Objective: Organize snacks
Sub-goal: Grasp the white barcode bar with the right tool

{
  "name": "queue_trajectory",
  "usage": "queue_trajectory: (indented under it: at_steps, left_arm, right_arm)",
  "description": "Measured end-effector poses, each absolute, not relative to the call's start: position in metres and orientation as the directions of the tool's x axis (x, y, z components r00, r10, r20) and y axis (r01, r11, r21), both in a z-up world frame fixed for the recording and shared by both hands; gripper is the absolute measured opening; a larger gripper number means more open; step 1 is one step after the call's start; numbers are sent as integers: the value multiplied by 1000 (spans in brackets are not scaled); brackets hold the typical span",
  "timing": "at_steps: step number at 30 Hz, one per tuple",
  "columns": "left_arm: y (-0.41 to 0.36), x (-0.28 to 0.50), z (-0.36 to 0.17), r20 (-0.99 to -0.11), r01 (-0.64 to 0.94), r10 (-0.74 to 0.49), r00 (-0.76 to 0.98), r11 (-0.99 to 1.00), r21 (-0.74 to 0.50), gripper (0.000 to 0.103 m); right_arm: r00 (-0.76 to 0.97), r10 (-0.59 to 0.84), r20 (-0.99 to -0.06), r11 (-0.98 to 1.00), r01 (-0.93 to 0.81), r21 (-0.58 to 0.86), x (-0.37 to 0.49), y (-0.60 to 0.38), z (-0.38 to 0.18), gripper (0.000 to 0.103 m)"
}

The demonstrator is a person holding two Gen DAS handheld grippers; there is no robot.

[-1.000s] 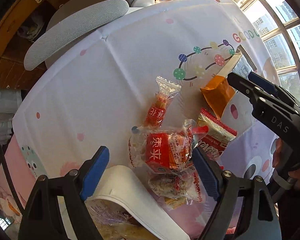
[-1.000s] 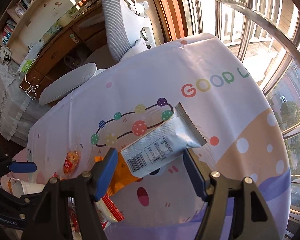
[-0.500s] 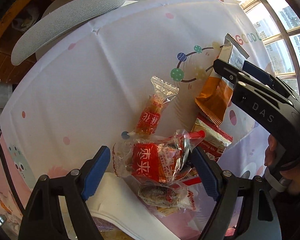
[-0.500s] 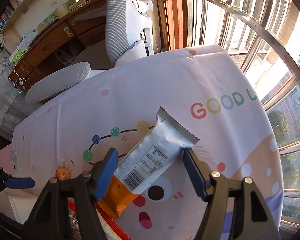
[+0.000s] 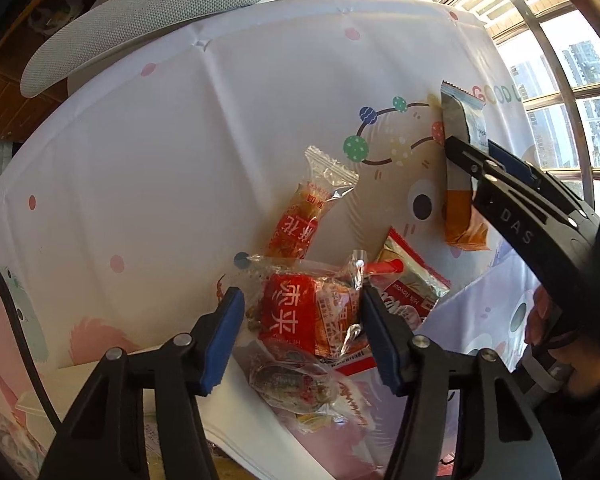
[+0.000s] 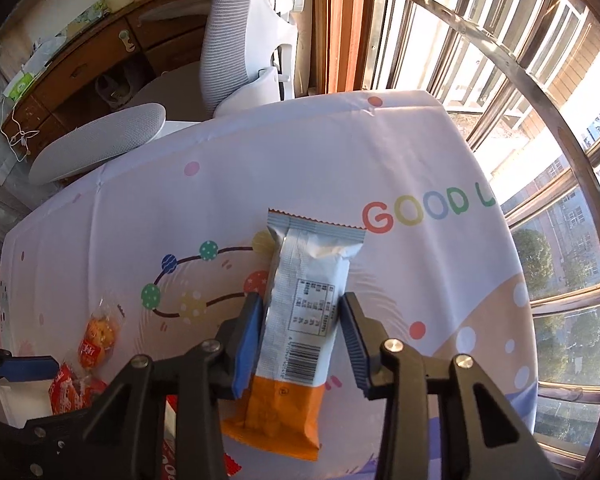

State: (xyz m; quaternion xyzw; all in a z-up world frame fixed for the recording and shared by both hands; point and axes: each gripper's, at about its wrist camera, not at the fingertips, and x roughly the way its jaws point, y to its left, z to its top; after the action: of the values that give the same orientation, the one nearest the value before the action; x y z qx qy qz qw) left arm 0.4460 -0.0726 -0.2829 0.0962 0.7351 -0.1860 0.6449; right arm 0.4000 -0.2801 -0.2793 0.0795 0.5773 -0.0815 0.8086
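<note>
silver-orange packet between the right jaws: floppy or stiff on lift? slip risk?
The packet looks puffed and holds a flat shape, so probably fairly stiff and light. Its foil looks glossy, so it may slide. The right gripper, whose jaws have just been closing, straddles its middle, so it should lift without much droop; the crimped ends may flex.

Silver-and-orange snack bar (image 6: 300,312); red clear-wrapped pack (image 5: 300,312); white tablecloth (image 6: 340,152), pastel dots, multicoloured "GOOD" letters; blue claw pads (image 5: 224,336).
</note>
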Motion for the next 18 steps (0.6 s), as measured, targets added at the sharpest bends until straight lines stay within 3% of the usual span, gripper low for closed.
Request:
queue_trajectory:
  at_steps: [7, 18]
  left_arm:
    - [-68, 442, -279, -986, 370, -106, -132, 917, -148, 55]
    - [-85, 420, -271, -993, 371, -71, -95, 923, -102, 53]
  right_arm:
    - [313, 21, -950, 977, 194, 85, 386, -285, -274, 33]
    - [259, 121, -958, 967, 188, 173, 361, -287, -273, 32]
